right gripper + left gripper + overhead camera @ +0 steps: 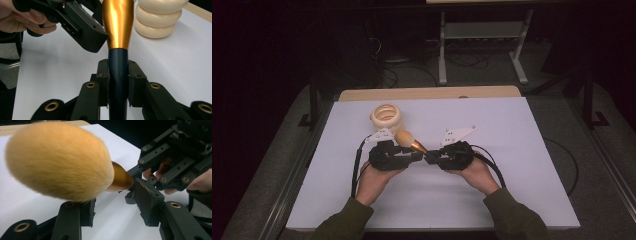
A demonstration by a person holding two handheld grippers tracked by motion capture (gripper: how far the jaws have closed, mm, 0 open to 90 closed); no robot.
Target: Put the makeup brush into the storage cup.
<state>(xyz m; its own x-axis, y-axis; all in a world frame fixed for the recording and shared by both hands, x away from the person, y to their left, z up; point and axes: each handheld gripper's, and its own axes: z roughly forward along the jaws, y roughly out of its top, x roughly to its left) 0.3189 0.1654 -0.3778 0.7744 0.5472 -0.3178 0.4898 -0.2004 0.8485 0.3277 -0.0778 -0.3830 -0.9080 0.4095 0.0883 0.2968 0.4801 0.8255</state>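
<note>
Right gripper point(118, 75) clamps brush point(118, 27); left gripper point(115, 210) fingers spread beside it

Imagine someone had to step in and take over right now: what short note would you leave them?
Right tongs: shut on the makeup brush, gripping its dark handle, held above the table.
Left tongs: open, jaws either side of the bristle head, not gripping.
Cream ribbed holder: upright behind the brush, with nothing in it.
Done: brush lifted.
Left, probably: hand the brush over or put it in the holder.

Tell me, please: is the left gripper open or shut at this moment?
Open. In the left gripper view the left gripper has its jaws wide apart, the brush head between them, unclamped.
</note>
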